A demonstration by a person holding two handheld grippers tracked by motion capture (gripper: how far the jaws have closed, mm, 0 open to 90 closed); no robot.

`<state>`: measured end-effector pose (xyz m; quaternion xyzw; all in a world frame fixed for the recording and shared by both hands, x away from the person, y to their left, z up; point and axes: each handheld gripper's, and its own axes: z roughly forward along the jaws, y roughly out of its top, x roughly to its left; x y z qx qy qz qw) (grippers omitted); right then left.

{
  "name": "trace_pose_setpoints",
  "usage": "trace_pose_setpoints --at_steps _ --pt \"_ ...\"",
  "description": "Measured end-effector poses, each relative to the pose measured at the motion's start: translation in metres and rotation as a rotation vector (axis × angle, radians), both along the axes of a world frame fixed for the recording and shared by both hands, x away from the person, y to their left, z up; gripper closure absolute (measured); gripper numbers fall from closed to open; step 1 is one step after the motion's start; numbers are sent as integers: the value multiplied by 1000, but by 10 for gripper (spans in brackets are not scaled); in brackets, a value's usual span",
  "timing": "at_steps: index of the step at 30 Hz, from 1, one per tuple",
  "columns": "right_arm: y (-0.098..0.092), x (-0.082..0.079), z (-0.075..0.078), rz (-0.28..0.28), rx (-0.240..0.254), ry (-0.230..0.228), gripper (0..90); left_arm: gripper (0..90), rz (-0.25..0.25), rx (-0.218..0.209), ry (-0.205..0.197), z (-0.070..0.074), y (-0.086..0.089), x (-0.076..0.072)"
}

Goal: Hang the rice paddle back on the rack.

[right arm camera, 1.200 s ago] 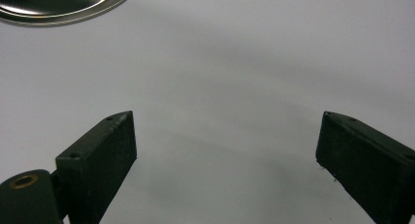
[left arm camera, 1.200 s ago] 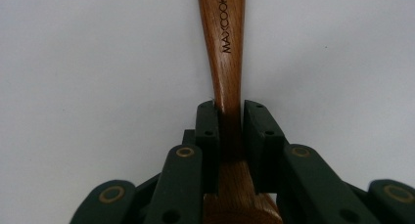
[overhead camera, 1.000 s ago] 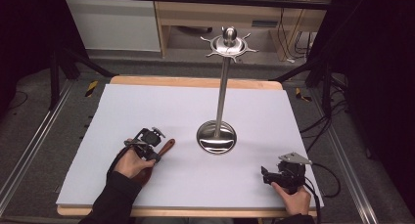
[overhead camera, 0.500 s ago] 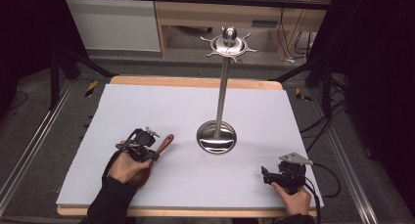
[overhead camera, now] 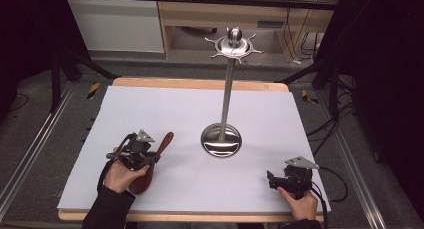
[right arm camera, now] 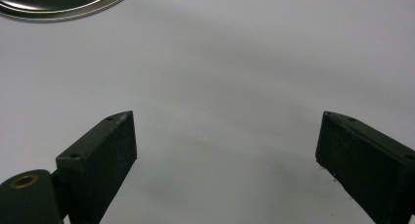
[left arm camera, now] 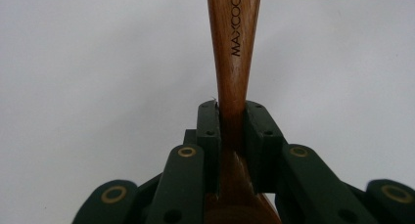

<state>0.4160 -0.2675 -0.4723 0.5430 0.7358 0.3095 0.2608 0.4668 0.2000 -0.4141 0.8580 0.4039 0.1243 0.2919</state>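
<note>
A brown wooden spoon lies across the front left of the white table top. My left gripper is shut on its handle. In the left gripper view both black pads clamp the wooden spoon, whose handle runs up and away with lettering on it. A tall steel stand with a round base and a hooked crown rises mid-table, to the right of the spoon. My right gripper rests near the front right edge, open; between its two fingers I see bare table.
The stand's shiny base rim shows at the top left of the right gripper view. A wooden edge borders the table at the back, with shelving behind. Metal rails run along both sides of the table on the floor.
My left hand has shifted slightly left and risen, carrying the spoon with it; the handle now points more up toward the back. The right hand has stayed put.
</note>
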Motion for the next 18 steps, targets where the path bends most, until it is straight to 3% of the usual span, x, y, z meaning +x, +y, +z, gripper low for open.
trace_pose_setpoints --at_steps 14,18 --pt "1 -1 -1 6 0 -3 86 776 29 -84 -100 10 20 -15" --pt "1 0 -1 3 4 3 86 778 51 -118 -154 16 26 -19"
